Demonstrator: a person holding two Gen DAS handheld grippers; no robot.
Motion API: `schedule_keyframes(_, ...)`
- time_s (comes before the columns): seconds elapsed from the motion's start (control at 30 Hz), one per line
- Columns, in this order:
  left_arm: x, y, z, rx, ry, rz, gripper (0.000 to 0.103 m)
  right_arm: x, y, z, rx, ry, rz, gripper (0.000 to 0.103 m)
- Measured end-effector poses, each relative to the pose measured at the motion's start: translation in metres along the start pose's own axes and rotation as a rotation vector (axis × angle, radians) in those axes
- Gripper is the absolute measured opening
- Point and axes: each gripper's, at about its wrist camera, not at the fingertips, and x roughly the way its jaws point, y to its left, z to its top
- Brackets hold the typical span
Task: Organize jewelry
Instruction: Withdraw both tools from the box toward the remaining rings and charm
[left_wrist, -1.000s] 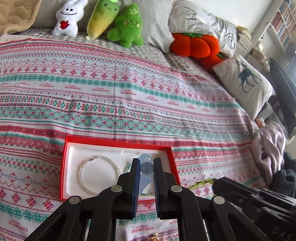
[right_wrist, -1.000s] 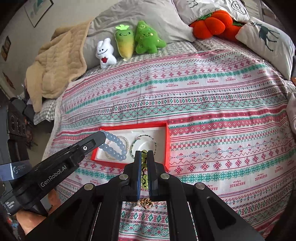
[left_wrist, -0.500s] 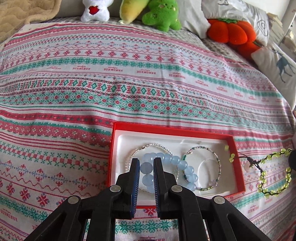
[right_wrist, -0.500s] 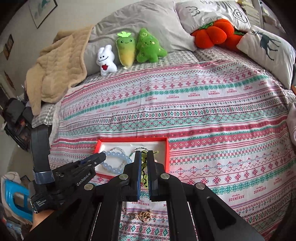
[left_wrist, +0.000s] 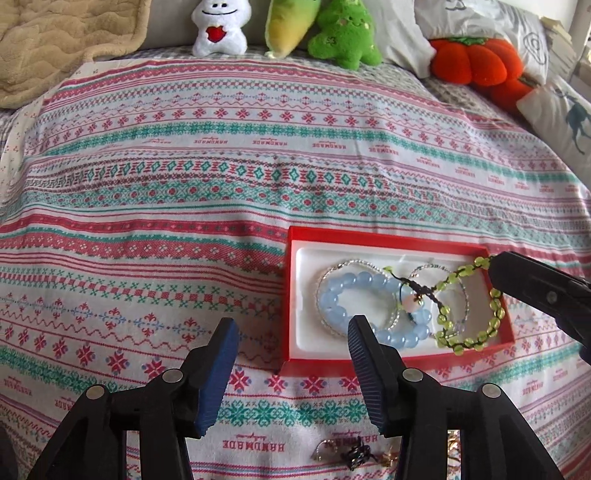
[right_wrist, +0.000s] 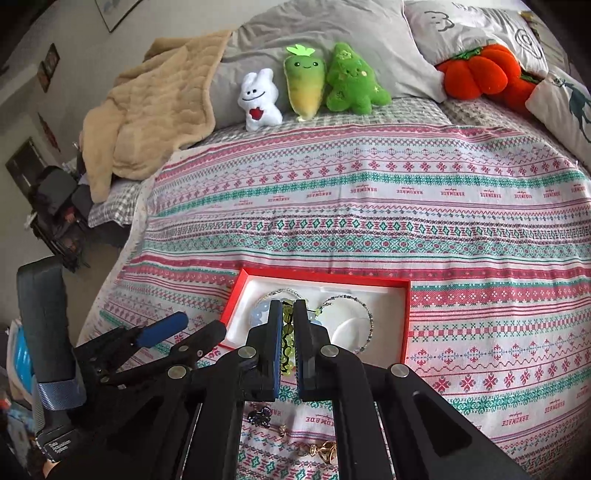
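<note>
Left wrist view: the left tongs (left_wrist: 291, 345) are spread wide and hold nothing; they hover above the patterned bedspread (left_wrist: 221, 166). The red tray (left_wrist: 291, 295) lies at 2 o'clock from the tongs, just beside the right-hand finger. Inside the tray, the blue bead bracelet (left_wrist: 334, 295) rests on the white liner, overlapping a clear bead bracelet (left_wrist: 347, 263). The green bead bracelet (left_wrist: 495, 312) lies partly in the tray at its 3 o'clock end, with one end raised to the right tongs (left_wrist: 496, 267), which enter from 3 o'clock. Small gold and dark jewelry pieces (left_wrist: 354, 456) lie on the bedspread at 6 o'clock, between the finger arms.

Right wrist view: the right tongs (right_wrist: 288, 332) are pressed nearly together, pinching the green bead bracelet (right_wrist: 287, 352), which hangs down between the pads. The red tray (right_wrist: 406, 321) lies directly beyond the fingertips at 12 o'clock. The left tongs (right_wrist: 192, 328) sit at 9 o'clock, spread apart. Loose gold rings (right_wrist: 321, 448) lie on the bedspread at 6 o'clock. Plush toys (right_wrist: 303, 86) line the head of the bed at 12 o'clock.
</note>
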Motion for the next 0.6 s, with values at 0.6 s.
schedule_keyframes(0.6, -0.005, -0.001, -0.017, 0.065, 0.038, 0.036, 0.081, 0.026, -0.039, -0.008, 0.039, 0.083, -0.230, 0.027)
